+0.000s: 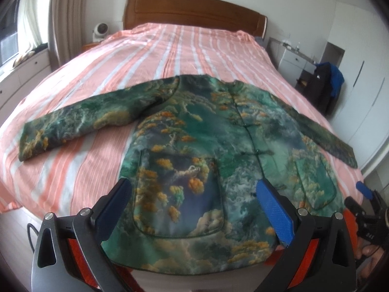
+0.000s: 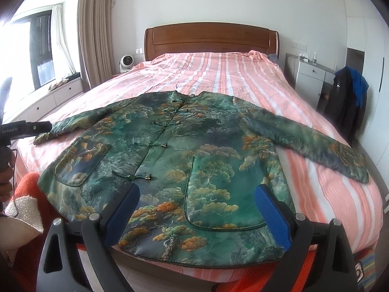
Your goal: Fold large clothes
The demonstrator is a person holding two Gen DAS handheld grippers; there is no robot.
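1. The fingers of the left gripper are spread wide and released, holding nothing; they hover above the near hem of the jacket, over its left pocket.
2. The fingers of the right gripper are likewise apart and empty, poised over the right pocket near the hem.
3. The jacket, a green landscape-print garment with knot buttons down the front, lies face up and flat on the bed, its hem at the near edge and its collar pointing toward the far headboard.
4. Both sleeves are stretched out to the left and right, unfolded, and the front is fastened.
5. As I judge it, only the laying-out is done: no fold has been made yet. Sleeves still need turning in over the body, then the body needs folding.
6. Far beyond, a small fan sits left of the headboard.
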